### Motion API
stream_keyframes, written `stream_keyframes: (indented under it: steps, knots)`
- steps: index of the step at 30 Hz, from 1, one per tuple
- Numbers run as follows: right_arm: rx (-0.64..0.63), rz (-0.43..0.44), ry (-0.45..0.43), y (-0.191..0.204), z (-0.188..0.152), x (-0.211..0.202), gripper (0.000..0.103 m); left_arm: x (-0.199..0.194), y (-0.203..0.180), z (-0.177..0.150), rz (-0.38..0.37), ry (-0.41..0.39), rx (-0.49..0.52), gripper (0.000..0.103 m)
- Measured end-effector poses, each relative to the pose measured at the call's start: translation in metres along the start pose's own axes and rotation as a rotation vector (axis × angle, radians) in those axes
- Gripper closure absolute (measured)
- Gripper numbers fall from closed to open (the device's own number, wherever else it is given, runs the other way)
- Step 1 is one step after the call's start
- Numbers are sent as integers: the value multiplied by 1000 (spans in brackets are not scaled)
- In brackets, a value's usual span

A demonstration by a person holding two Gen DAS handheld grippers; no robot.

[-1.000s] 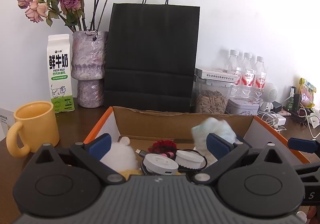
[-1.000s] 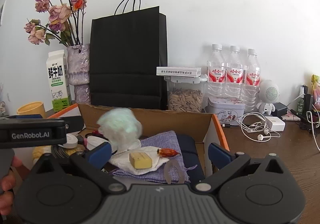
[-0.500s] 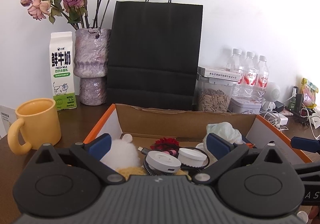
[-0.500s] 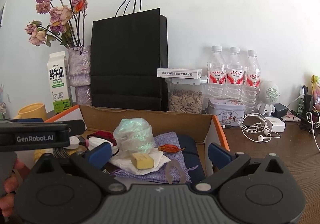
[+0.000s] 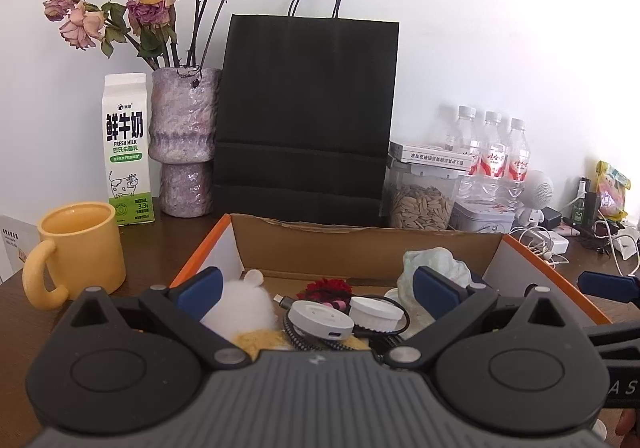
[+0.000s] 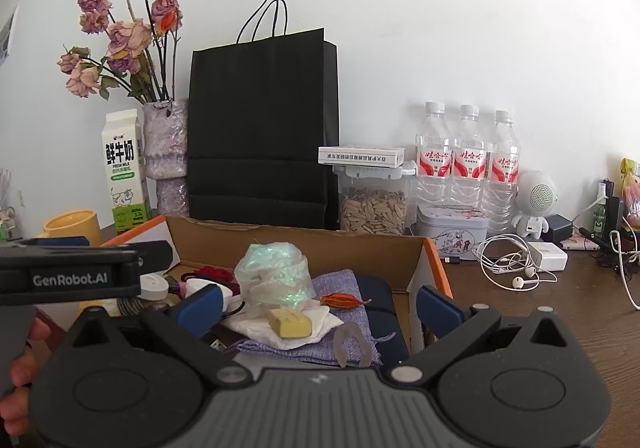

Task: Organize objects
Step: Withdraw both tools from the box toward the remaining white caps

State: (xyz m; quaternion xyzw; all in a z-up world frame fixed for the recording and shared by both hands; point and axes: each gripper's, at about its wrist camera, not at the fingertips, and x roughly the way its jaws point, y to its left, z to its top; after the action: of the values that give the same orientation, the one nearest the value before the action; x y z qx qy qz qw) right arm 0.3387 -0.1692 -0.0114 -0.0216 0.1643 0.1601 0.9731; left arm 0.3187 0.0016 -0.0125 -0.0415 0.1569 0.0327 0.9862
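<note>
Grippers (image 5: 316, 290) (image 6: 318, 302) level, jaws spread, above cardboard box (image 6: 304, 244).

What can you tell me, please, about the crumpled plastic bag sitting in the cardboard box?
The crumpled plastic bag is thin, translucent film with a greenish iridescent sheen, bunched into a loose upright lump. It sits inside the cardboard box, resting on a white cloth beside a yellow block, with a purple pouch underneath. Neither gripper touches it; its contents cannot be made out.
</note>
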Motion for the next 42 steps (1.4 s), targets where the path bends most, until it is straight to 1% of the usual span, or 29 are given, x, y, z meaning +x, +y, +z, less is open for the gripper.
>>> stream_keyframes:
  steps: [12, 22, 34, 42]
  knots:
    - [-14, -29, -13, -4, -13, -40, 0, -32, -7, -17, -18, 2, 22, 0]
    - [15, -70, -3, -23, -24, -74, 0, -59, -18, -33, -32, 31, 38, 0]
    - [36, -89, 68, -43, -48, -102, 0, -80, -25, -49, -31, 99, 11, 0]
    - [28, -72, 166, -54, -61, -102, 1, -87, -34, -59, -43, 153, 12, 0]
